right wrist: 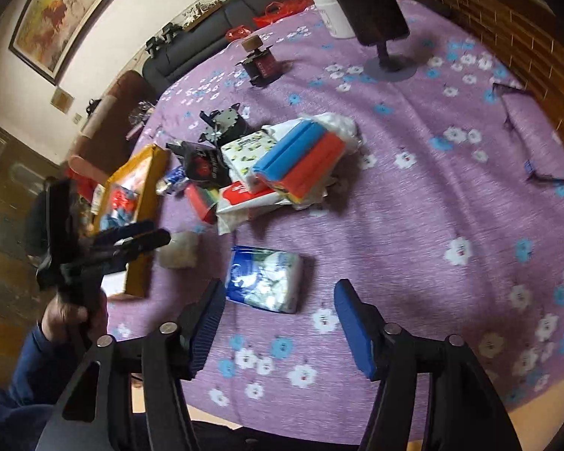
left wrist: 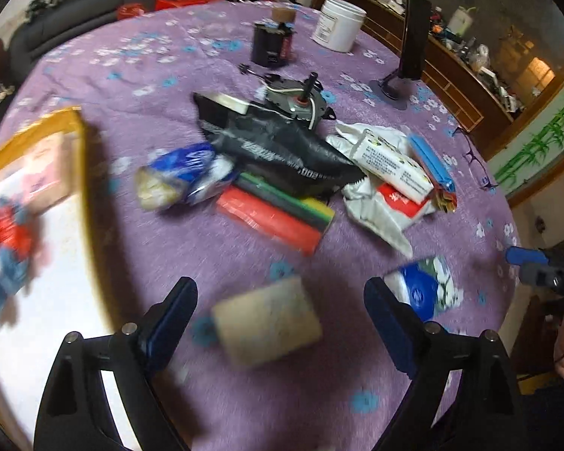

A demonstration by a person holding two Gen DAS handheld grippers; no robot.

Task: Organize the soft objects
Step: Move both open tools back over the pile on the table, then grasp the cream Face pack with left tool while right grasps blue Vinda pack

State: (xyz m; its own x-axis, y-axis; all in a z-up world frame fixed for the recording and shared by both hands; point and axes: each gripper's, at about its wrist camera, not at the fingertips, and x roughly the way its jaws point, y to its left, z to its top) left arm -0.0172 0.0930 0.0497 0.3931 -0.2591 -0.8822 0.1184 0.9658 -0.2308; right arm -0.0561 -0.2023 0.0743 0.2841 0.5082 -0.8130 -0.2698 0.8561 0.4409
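Left wrist view: the left claw [left wrist: 280, 325] hangs released over the round surface [left wrist: 357, 376] with its purple flowered cloth, blue pads spread wide. A tan sponge [left wrist: 267, 329] lies on the cloth between the pads, touching neither. At 3 o'clock from it, just beside the right pad, sits a blue-and-white tissue pack [left wrist: 425, 289]. A yellow-rimmed box [left wrist: 77, 158] at 9 o'clock holds blurred red and blue soft things. Toward 12 o'clock lies a heap: a blue snack bag [left wrist: 184, 176], a black pouch [left wrist: 282, 150], a red and green roll stack [left wrist: 278, 214] and white packets [left wrist: 383, 173]. Behind it stand a small motor [left wrist: 300, 101], a dark can [left wrist: 270, 43] and a white tub [left wrist: 338, 24]. The right claw [left wrist: 534, 267] enters at the 3 o'clock edge.

Right wrist view: the right claw [right wrist: 280, 323] is released too, nothing between its pads. The tissue pack [right wrist: 265, 278] lies on the cloth just beyond the left pad, at 11 o'clock. The heap, topped by blue and red clips [right wrist: 300, 158], sits at 12 o'clock. At 9 o'clock a hand [right wrist: 75, 315] in a blue sleeve holds the left claw [right wrist: 150, 235] beside the box [right wrist: 139, 203], with the sponge [right wrist: 180, 250] by its tips.
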